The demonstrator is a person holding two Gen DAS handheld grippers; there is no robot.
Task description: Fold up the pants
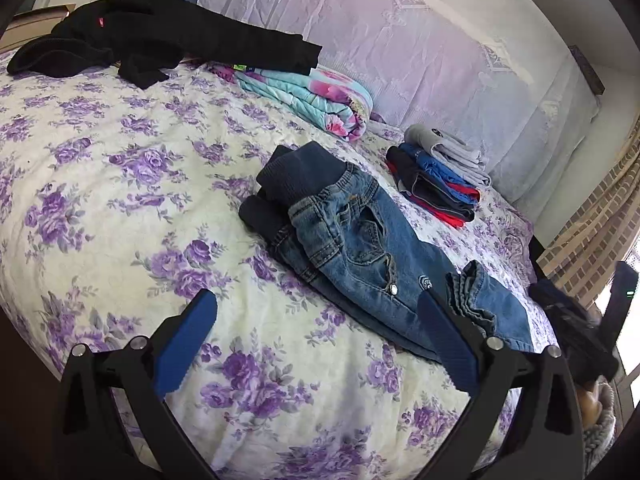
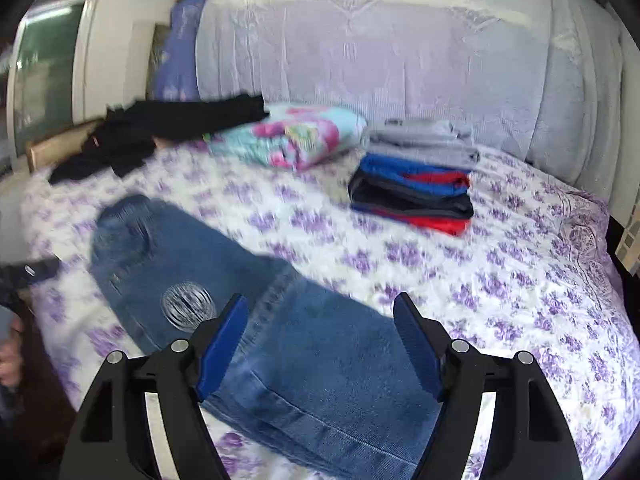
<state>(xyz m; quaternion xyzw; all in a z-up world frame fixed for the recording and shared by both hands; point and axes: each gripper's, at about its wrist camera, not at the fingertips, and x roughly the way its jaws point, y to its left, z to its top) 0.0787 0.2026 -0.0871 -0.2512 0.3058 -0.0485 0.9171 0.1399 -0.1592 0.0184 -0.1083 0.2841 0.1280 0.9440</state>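
Over at the far left of the bed (image 1: 100, 184), a heap of black clothes (image 1: 152, 40) sprawls across the purple-flowered bedspread, one end lying over a folded floral blanket (image 1: 312, 96). Nearer, the left gripper (image 1: 316, 320) hangs above the bedspread with its blue pads wide apart and nothing between them; its right pad sits just beside a bunched-up cuff of the jeans (image 1: 360, 248). The jeans lie on the middle of the bed, dark ribbed waistband toward the far side, legs running toward the near right edge. Behind them, close to the covered headboard (image 1: 420, 40), stands a neat stack of folded clothes (image 1: 436, 180): grey on top, then blue, black and red. From the other side, the right gripper (image 2: 320, 340) hovers over the leg end of the jeans (image 2: 280, 340), its pads also spread open and empty, with the denim showing between them. That view is blurred, but the round white print on the jeans is plain enough.
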